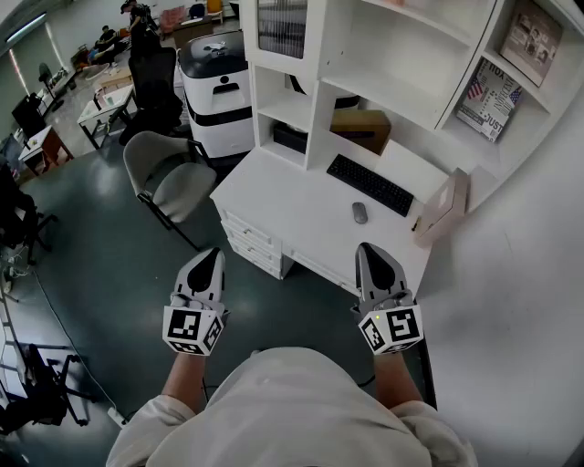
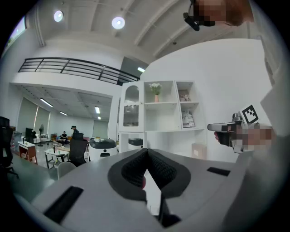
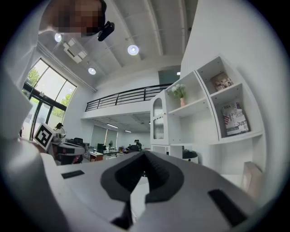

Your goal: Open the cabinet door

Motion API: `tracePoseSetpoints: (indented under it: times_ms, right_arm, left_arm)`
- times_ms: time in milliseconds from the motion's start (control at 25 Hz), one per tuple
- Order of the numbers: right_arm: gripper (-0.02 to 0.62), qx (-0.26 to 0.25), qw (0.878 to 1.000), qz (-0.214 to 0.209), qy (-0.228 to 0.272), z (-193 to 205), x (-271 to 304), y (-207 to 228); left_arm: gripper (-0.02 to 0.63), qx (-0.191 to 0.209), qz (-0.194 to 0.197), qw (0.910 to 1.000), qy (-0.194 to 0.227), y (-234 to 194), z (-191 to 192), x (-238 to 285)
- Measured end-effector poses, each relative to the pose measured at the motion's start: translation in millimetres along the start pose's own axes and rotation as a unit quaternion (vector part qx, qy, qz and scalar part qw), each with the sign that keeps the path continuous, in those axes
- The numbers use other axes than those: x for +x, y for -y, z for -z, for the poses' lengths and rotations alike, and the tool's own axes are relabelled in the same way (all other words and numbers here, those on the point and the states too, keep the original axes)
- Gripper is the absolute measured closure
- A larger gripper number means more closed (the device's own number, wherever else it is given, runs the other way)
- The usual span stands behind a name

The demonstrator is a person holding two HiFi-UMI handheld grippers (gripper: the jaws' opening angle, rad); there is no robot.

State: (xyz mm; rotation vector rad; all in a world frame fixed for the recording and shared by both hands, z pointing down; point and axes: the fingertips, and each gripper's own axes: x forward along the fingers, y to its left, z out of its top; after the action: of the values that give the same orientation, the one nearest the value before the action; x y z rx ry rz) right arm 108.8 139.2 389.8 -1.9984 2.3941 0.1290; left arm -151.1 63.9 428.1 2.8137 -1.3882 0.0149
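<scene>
A: Office; door (image 1: 281,27) sits above tabletop (image 1: 301,214), far-left, looks closed.
B: Both clenched, empty: left hand-held gripper (image 1: 211,259), right hand-held gripper (image 1: 371,254), before tabletop's front. Unclench one, reach door's edge.

From here the desk (image 1: 301,196) looks like smooth white painted board with a faint sheen. The keyboard (image 1: 370,184) on it is matt black plastic, and the cardboard box (image 1: 360,129) above it is dull brown. The cabinet door (image 1: 281,27) above the desk's left end holds ribbed glass. The floor (image 1: 119,246) beside the desk is dark green and slightly glossy. The left claw (image 1: 212,255) and right claw (image 1: 367,248) are matt grey plastic with rough black pads (image 2: 131,170).
</scene>
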Motion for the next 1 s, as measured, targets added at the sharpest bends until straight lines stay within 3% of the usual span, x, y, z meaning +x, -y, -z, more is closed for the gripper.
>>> tracePoseSetpoints:
  times_ms: [440,1000]
  right_arm:
    - [0.592,0.005,1.000,-0.007,-0.001,6.4,-2.7,5.0]
    - [0.591,0.021,0.998,-0.055,-0.016,33.7,-10.6,18.9]
  left_arm:
    - [0.606,-0.004,-0.005,1.0000,-0.007,7.0,4.3,1.4]
    - [0.606,-0.011,-0.034,0.9993,-0.015,33.2,17.0,6.7]
